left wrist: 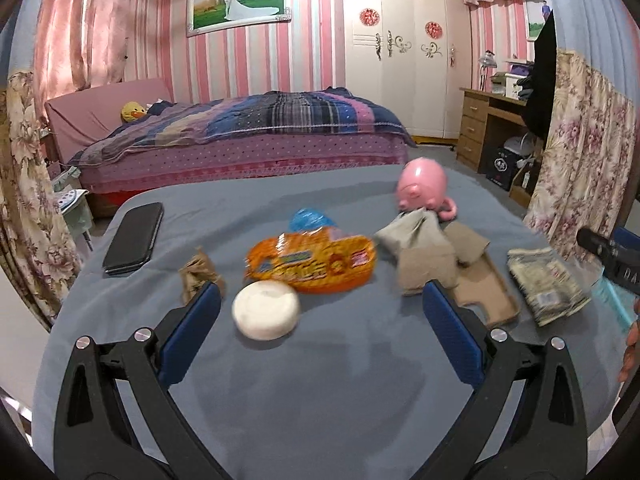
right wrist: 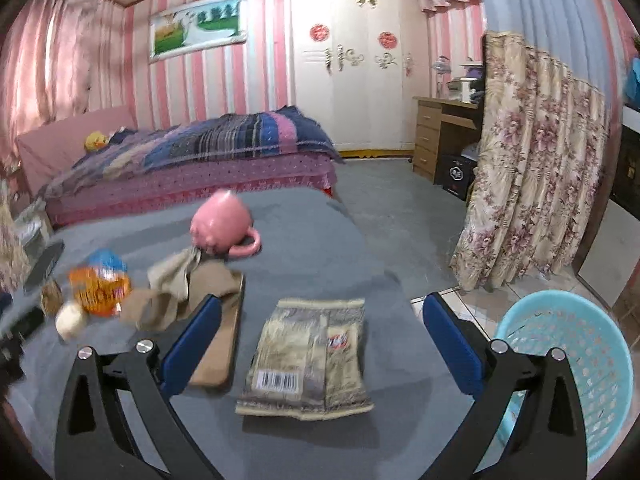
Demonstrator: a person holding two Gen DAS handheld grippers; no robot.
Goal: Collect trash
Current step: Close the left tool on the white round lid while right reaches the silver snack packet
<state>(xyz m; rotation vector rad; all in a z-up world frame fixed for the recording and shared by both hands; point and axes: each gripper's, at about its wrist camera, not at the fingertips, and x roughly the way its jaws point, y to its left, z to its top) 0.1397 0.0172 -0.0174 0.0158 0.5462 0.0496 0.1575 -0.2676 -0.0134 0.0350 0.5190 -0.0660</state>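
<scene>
The right tool (right wrist: 322,334) is spread wide and holds nothing. The flat beige foil snack packet (right wrist: 310,354) lies between its 2 blue pads on the grey cloth-covered desk (right wrist: 320,224). The packet is judged light, thin and crinkly, with a slick film; take hold across 1 long edge or the crimped near seam. A barcode is printed on the near end; the small red-and-white logo is too blurred to read.

The left tool (left wrist: 322,306) is also wide open and empty. Just ahead of it lies a round white puck-shaped object (left wrist: 266,315), judged firm and smooth. Beyond it is an orange printed plastic wrapper (left wrist: 312,266), judged light and soft; its lettering is illegible. Crumpled brown cardboard pieces (left wrist: 426,260) lie to the right, stiff enough for an edge grip.

A pale blue perforated plastic basket (right wrist: 576,364) stands on the floor beside the desk.
</scene>
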